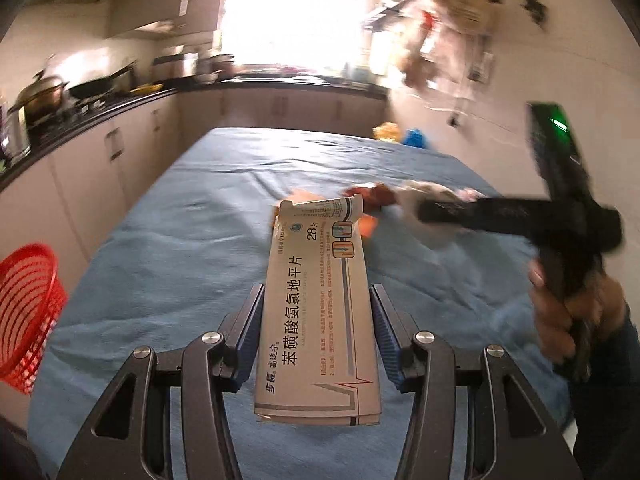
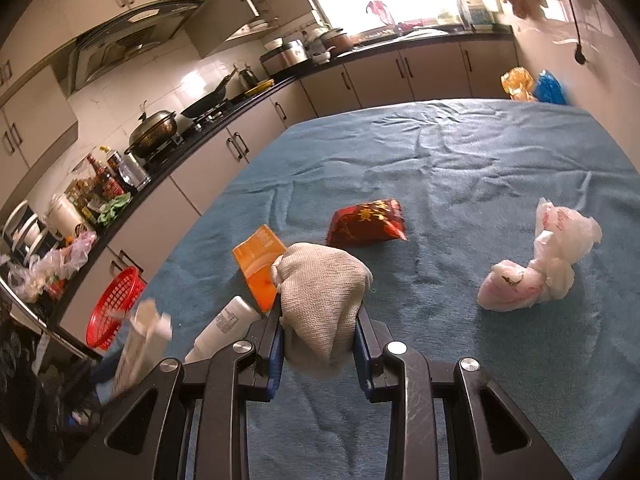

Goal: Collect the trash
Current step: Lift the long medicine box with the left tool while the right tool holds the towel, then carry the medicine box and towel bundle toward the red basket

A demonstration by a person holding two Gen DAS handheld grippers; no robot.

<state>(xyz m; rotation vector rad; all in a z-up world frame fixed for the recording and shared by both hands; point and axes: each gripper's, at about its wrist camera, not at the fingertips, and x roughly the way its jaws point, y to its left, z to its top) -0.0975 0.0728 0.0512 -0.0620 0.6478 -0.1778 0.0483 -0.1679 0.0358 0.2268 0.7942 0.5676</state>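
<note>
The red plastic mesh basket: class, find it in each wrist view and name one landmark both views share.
Left wrist view: red plastic mesh basket at the far left edge, beside the blue-covered table.
Right wrist view: the basket at lower left, below the table's edge.
Shared landmark: the lidded metal pot on the stove.

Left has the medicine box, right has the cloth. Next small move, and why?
Probably swing the left gripper left toward the red basket and drop the medicine box there: the box is clamped and lifted clear of the blue tablecloth, and the basket sits just beyond the table's left edge. The right gripper can hold the grey cloth meanwhile.
</note>
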